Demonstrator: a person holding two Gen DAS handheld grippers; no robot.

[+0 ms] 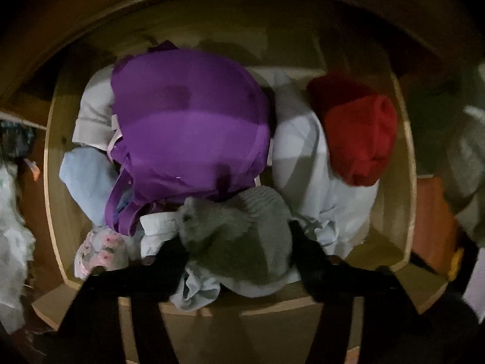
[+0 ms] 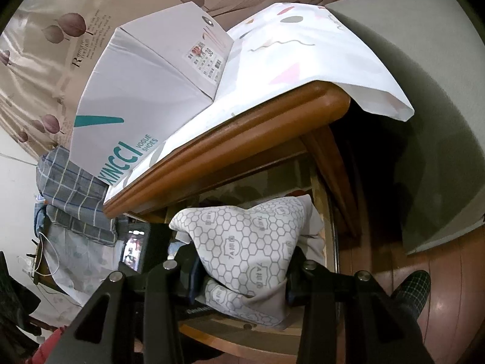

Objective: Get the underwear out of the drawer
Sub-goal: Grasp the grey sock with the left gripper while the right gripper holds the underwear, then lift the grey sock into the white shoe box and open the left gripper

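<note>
In the left wrist view the open wooden drawer is full of folded clothes: a purple bra, a red garment, pale blue and white pieces and a grey knitted piece. My left gripper is above the drawer's front, its black fingers closed on either side of the grey knitted piece. In the right wrist view my right gripper is shut on white underwear with a grey hexagon print, held up in front of the drawer.
A wooden cabinet top covered by a white patterned cloth carries a white shoe box. A folded plaid blanket lies at the left. A slippered foot stands on the wood floor at the right.
</note>
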